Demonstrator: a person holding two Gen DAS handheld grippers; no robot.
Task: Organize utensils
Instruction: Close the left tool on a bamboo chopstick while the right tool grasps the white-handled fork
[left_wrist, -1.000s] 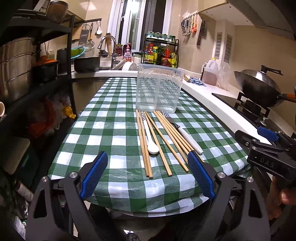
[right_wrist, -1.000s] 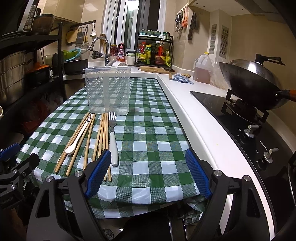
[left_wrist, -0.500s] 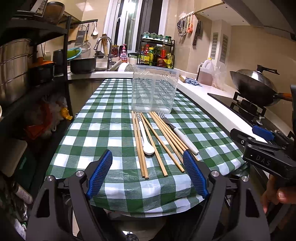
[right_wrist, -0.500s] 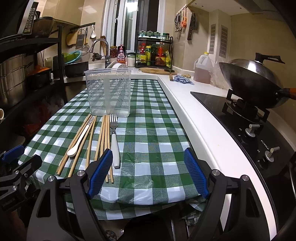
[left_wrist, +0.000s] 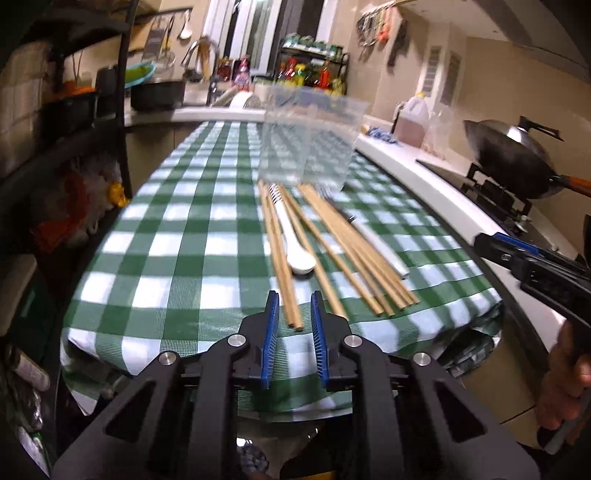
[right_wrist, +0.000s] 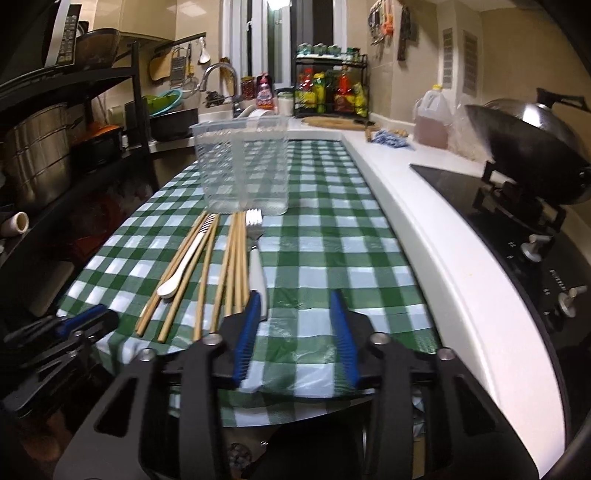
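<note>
left gripper (left_wrist: 293, 312) sits at bottom centre of the left wrist view, jaws closing, blue pads narrow. the near ends of the leftmost chopsticks (left_wrist: 282, 258) line up with the gap, but the pads aren't pressing on them, so nothing is grasped. right gripper (right_wrist: 295, 314) is at bottom centre of the right wrist view, jaws also closing, gap wider. only checked tablecloth (right_wrist: 321, 258) shows between its pads; its left pad is just beside the near end of the fork's white handle, no contact visible. nothing gripped there either.

right gripper also shows at the right edge of the left view, with a hand (left_wrist: 565, 373) on its grip at lower right.

utensils lie in a loose row mid-frame on the cloth, running near to far: chopsticks, white spoon (left_wrist: 295, 243) bowl-end near and lying among the left chopsticks, more chopsticks, then fork (right_wrist: 255, 251) on the right with tines far.

just past their far ends stands a clear plastic container (right_wrist: 243, 166), upright, looks empty.

right of frame: white counter, then black hob with a wok (right_wrist: 535, 155). far back: sink tap, spice rack (right_wrist: 328, 88).
</note>
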